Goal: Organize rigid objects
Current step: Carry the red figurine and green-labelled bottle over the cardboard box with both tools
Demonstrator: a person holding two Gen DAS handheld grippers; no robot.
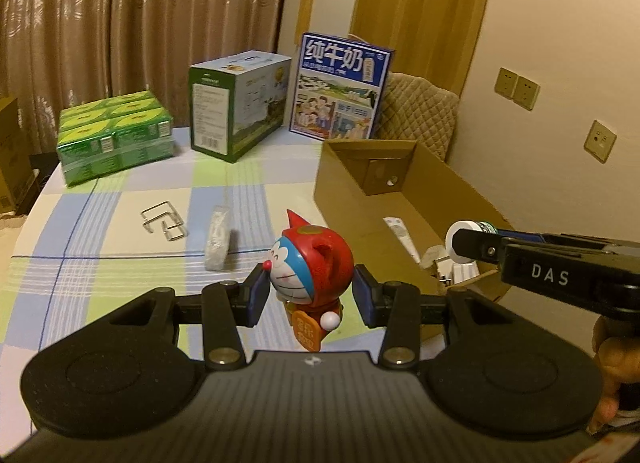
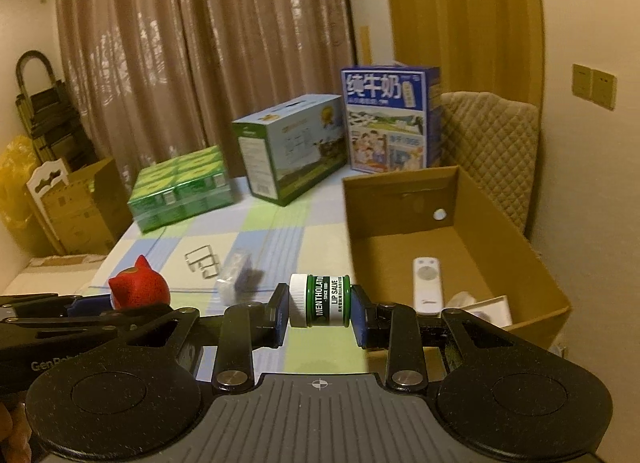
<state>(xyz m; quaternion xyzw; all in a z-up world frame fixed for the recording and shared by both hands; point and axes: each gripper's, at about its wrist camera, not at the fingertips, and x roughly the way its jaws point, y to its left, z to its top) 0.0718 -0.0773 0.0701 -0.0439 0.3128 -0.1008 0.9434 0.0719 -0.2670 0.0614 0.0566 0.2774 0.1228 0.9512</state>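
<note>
My left gripper (image 1: 310,297) is shut on a red and blue cat figurine (image 1: 310,263), held above the checked tablecloth; its red hood also shows in the right wrist view (image 2: 138,287). My right gripper (image 2: 320,315) is shut on a green lip salve jar (image 2: 320,300) with a white lid, held sideways near the left front corner of an open cardboard box (image 2: 400,203). In the left wrist view the right gripper (image 1: 472,247) with the jar (image 1: 466,233) is over the box (image 1: 348,179). A white remote (image 2: 427,283) lies inside the box.
On the tablecloth lie a wrapped white item (image 1: 218,239) and metal wire clips (image 1: 164,221). At the back stand a green carton pack (image 1: 116,135), a green-white box (image 1: 240,103) and a blue milk carton box (image 1: 340,87). A quilted chair back (image 2: 488,151) stands behind the cardboard box.
</note>
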